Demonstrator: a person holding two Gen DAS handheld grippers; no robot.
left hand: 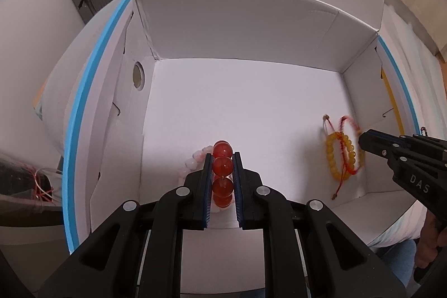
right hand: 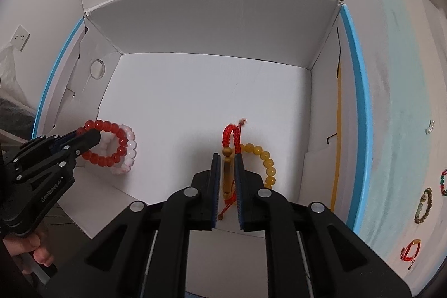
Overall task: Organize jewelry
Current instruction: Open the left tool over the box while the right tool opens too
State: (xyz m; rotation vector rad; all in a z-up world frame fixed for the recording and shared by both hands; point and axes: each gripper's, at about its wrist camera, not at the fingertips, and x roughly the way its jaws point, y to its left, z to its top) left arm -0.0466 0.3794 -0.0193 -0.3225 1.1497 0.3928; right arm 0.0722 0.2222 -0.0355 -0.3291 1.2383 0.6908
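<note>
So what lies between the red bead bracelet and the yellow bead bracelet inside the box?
Only bare white box floor between red bead bracelet and yellow bead bracelet, clearest in the right wrist view.

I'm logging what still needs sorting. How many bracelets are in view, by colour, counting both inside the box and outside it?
Red bead bracelet: 1
Pale pink bead bracelet: 1
Yellow bead bracelet: 1
Red cord bracelet in the box: 1
Red cord bracelet outside: 1
Green-brown bead bracelet: 1
Red-and-green bracelet at the edge: 1
Total: 7
</note>
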